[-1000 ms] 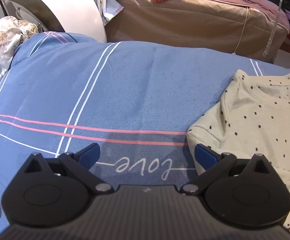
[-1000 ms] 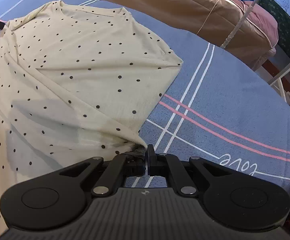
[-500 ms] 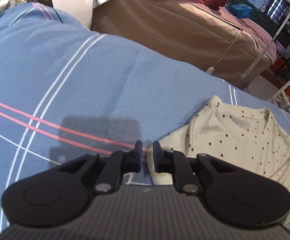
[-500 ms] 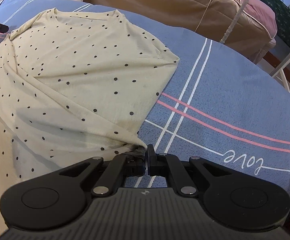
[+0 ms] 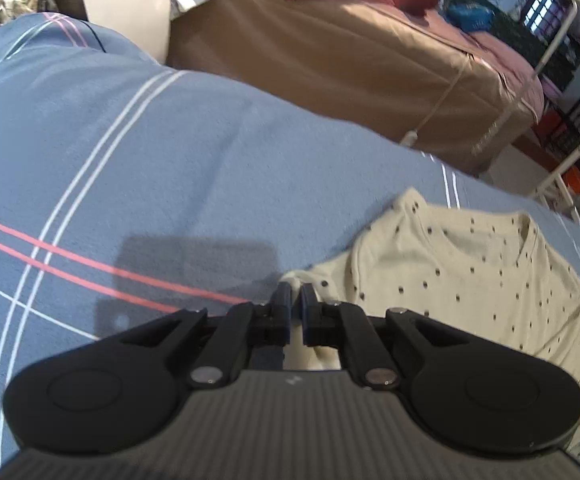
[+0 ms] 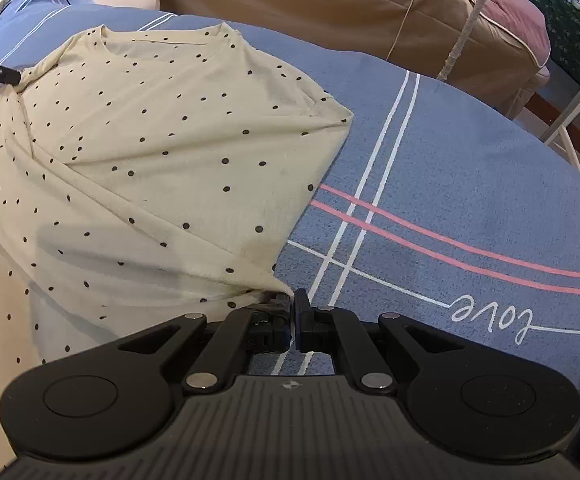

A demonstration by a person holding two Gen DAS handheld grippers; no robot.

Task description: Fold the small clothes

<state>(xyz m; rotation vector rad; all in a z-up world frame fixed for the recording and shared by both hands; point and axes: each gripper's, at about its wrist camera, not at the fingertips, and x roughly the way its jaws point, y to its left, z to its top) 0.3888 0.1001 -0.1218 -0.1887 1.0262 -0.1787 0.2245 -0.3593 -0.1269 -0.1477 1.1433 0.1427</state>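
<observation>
Left gripper (image 5: 295, 295), jaws nearly together, pinches the sleeve edge of the dotted cream shirt (image 5: 466, 276) at lower right on the blue bedsheet (image 5: 170, 184). Right gripper (image 6: 293, 300) clamps a gathered edge of the shirt (image 6: 162, 152), upper left. Light, limp cloth; best gripped at hems and corners.
</observation>
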